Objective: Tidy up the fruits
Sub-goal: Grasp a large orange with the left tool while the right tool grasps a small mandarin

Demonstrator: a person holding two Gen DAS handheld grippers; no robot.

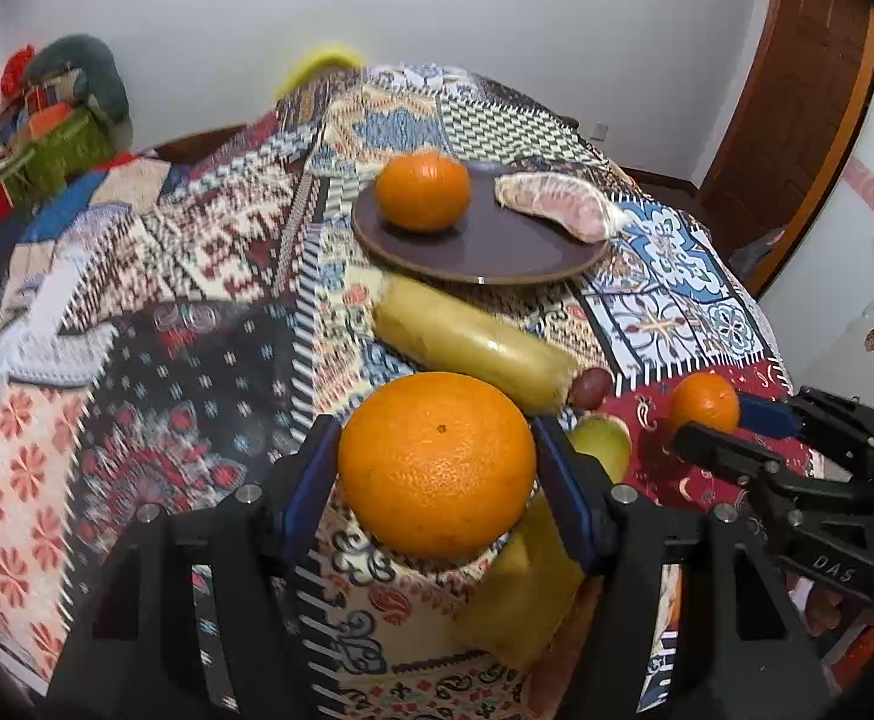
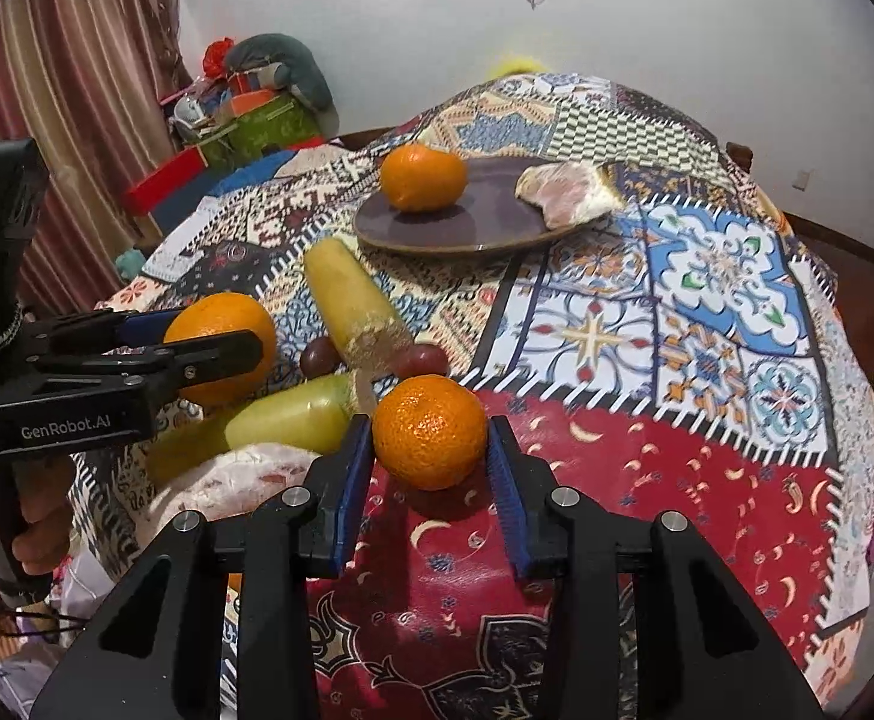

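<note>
"GenRobot.AI" is printed in white on the left gripper (image 2: 221,354) body; "DAS" stands on the right gripper (image 1: 707,420) body

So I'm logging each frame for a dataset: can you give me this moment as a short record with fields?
left gripper: shut on large orange, which appears lifted off the cloth
right gripper: jaws around small orange, left pad touching, small gap at right pad, fruit on the cloth
plate: dark, holds a mandarin and a peeled pomelo segment
loose on cloth: yellow-green long fruits, two dark grapes
surface: patchwork tablecloth
</note>
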